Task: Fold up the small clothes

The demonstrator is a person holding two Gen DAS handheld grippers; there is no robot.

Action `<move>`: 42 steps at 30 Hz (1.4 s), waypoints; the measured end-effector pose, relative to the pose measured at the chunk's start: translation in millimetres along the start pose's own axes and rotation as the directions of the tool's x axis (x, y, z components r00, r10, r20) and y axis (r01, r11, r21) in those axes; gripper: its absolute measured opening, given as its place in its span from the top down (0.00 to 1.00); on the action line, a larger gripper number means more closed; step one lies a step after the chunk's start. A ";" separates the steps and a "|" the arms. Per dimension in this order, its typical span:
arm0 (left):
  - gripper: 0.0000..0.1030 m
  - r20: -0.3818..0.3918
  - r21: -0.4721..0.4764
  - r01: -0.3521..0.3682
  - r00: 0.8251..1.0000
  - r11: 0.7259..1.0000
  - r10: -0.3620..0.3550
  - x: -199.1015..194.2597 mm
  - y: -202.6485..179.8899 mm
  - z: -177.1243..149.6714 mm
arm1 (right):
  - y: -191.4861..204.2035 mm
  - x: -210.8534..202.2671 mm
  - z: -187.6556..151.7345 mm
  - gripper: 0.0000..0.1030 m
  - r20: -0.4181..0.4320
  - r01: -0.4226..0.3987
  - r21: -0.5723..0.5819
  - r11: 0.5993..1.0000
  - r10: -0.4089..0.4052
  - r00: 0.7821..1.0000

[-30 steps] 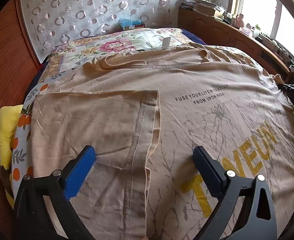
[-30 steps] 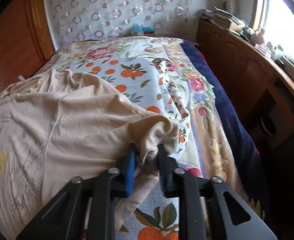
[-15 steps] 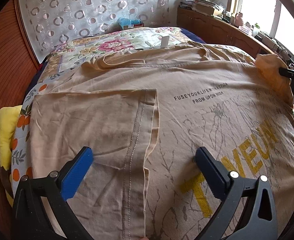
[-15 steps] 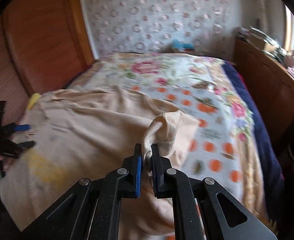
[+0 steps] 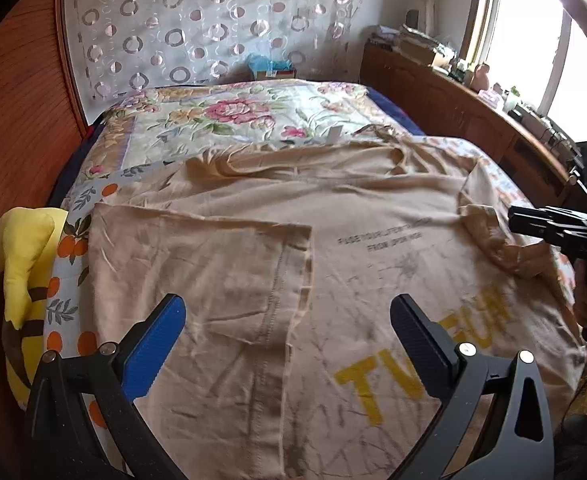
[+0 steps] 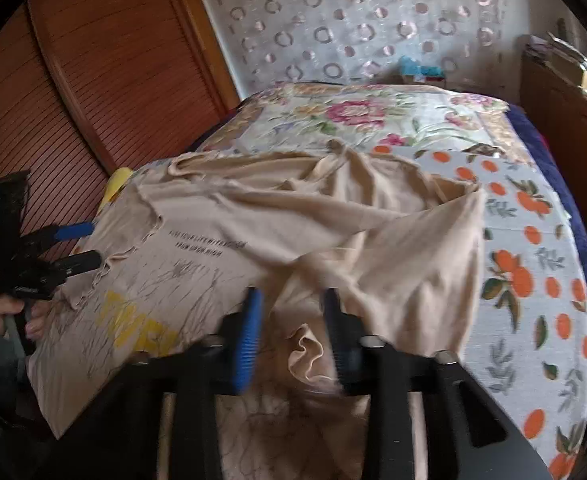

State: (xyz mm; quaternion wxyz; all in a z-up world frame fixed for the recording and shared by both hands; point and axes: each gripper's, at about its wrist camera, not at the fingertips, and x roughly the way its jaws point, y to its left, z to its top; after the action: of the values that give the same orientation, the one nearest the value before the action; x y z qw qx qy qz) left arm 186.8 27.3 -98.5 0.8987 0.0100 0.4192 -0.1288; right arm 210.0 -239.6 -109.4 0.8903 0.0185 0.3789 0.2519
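A beige T-shirt [image 5: 373,264] with yellow letters and small black text lies spread on the bed. Its left sleeve [image 5: 197,272] is folded inward over the body. My left gripper [image 5: 289,320] is open and empty above the shirt's lower part; it also shows in the right wrist view [image 6: 81,246]. My right gripper [image 6: 291,328] is open, with the right sleeve [image 6: 405,248] folded over the shirt and bunched cloth lying loose between its fingers [image 6: 249,332]. In the left wrist view the right gripper [image 5: 549,228] sits at the shirt's right edge.
A floral and orange-print bedspread [image 6: 533,240] covers the bed. A yellow plush toy [image 5: 21,264] lies at the bed's left edge. A wooden wardrobe [image 6: 93,80] stands left, a wooden cabinet [image 5: 453,108] with clutter right, a blue box [image 5: 269,68] behind the bed.
My right gripper carried the right sleeve up and leftward over the shirt body, then opened and let it go. My left gripper stayed open and drew back slightly.
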 end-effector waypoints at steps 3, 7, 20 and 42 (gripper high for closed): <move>0.01 0.010 0.014 0.010 1.000 1.000 -0.010 -3.3 -6.0 0.9 | -4.7 -6.9 0.8 0.61 0.015 0.011 0.022 1.000 -0.011 1.000; 0.01 0.010 0.033 0.018 1.000 0.999 -0.019 -3.2 -11.1 2.9 | -9.6 0.2 -6.6 0.61 -0.008 -0.002 0.059 0.998 0.003 1.000; 0.01 -0.007 0.023 0.000 1.000 1.000 0.000 -5.6 -9.0 -9.2 | 26.7 66.3 18.2 0.97 -0.075 -0.112 -0.026 0.993 0.110 0.991; 0.01 0.017 -0.001 -0.013 1.000 1.000 0.013 -7.5 2.0 -11.1 | -30.4 27.1 -11.1 0.67 -0.037 0.144 0.006 0.990 -0.143 0.989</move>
State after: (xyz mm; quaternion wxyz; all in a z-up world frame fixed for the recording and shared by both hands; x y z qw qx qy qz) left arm 174.4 32.3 -100.1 0.9030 0.0112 0.4114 -0.1231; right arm 231.4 -255.4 -142.1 0.8990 -0.0094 0.3964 0.1857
